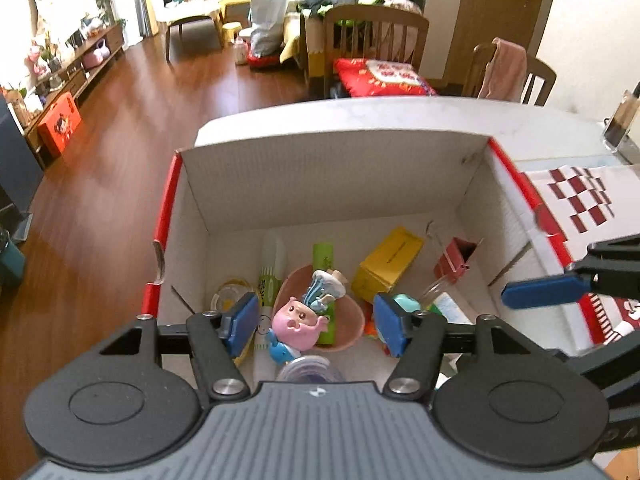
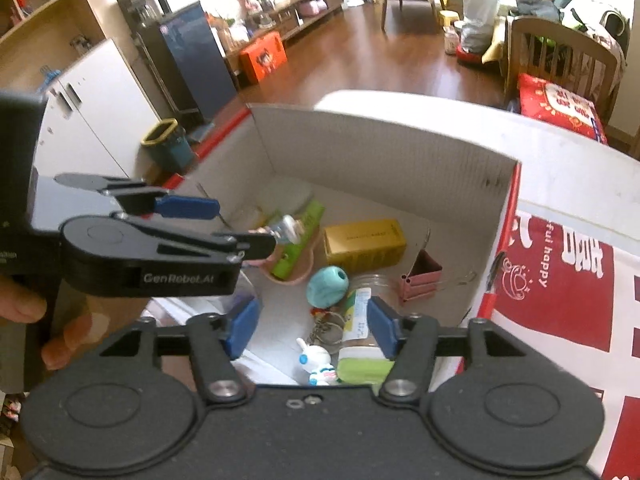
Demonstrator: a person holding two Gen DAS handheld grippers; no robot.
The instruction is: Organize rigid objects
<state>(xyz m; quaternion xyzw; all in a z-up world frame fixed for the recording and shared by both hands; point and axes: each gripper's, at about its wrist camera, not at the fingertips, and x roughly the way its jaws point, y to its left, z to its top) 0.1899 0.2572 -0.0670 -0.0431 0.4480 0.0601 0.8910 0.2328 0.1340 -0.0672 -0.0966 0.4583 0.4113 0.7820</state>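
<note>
A white cardboard box (image 1: 328, 184) with red edges stands open on the table and holds several small items. My left gripper (image 1: 316, 324) hovers open over its near end, apart from the pink toy figure (image 1: 298, 322) that lies below in a pink bowl (image 1: 344, 320). A yellow box (image 1: 390, 262), a green tube (image 1: 324, 256) and a red binder clip (image 1: 456, 260) lie farther in. My right gripper (image 2: 312, 328) is open above a white rabbit toy (image 2: 316, 364), a key ring (image 2: 328, 328) and a green-lidded jar (image 2: 360, 344). A teal ball (image 2: 328, 282) lies beyond them.
The box's printed flap (image 2: 560, 272) hangs out to the right. A blue finger (image 1: 540, 290) of the right gripper reaches in over the right wall. A person's hand (image 2: 24, 304) holds the left tool. Chairs (image 1: 376, 36) stand beyond the table, above a wooden floor (image 1: 120, 160).
</note>
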